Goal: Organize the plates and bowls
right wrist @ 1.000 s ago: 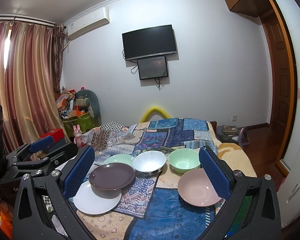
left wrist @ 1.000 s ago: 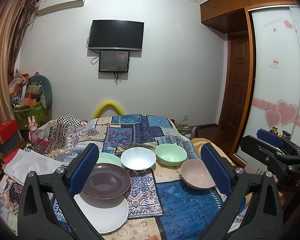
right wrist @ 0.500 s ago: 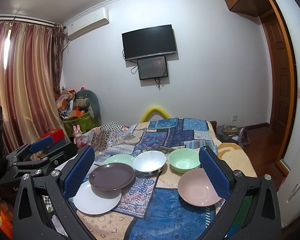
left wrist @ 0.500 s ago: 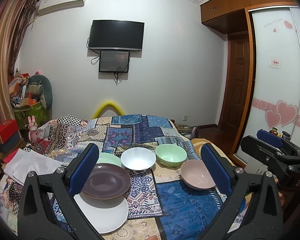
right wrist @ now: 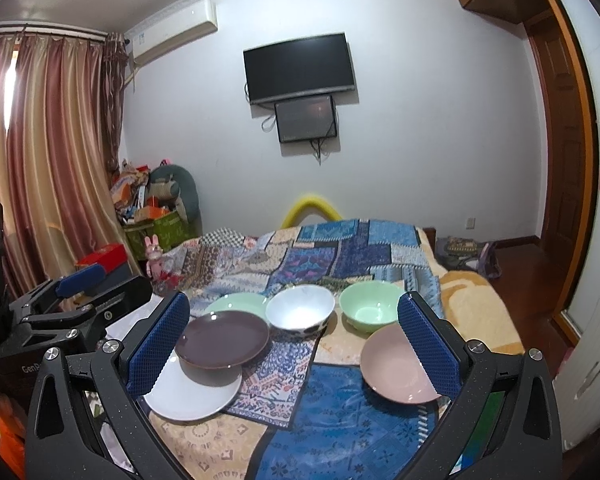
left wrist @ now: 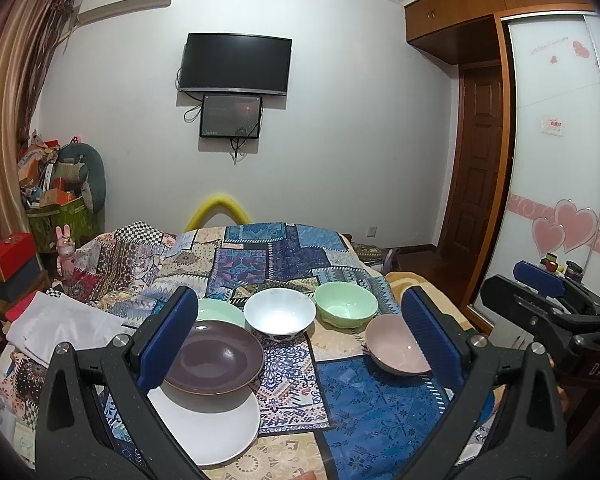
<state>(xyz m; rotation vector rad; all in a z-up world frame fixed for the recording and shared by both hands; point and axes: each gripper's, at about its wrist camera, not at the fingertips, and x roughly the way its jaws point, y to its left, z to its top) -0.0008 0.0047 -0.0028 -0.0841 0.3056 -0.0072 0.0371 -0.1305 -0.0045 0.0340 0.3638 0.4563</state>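
Already, ahead of the wide-apart, empty left gripper (left wrist: pixel 300 332), a dark brown round plate (left wrist: pixel 216 362) is overlapping a flat white round plate (left wrist: pixel 210 430), so lifting either carelessly is risking a slide off the soft patchwork quilt (left wrist: pixel 276 256). Midway ahead, a white bowl (left wrist: pixel 279 314) and mint-green bowl (left wrist: pixel 346 308) are sitting close, inviting knocks. The right gripper (right wrist: pixel 294 344), equally spread and empty, is facing a tilted pink shallow dish (right wrist: pixel 396 366) that may tip.

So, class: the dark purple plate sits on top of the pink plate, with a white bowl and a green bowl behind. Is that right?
Not quite. In the right wrist view the dark purple plate sits on the white plate; the pink plate lies apart. The white bowl and green bowl are behind, as stated.
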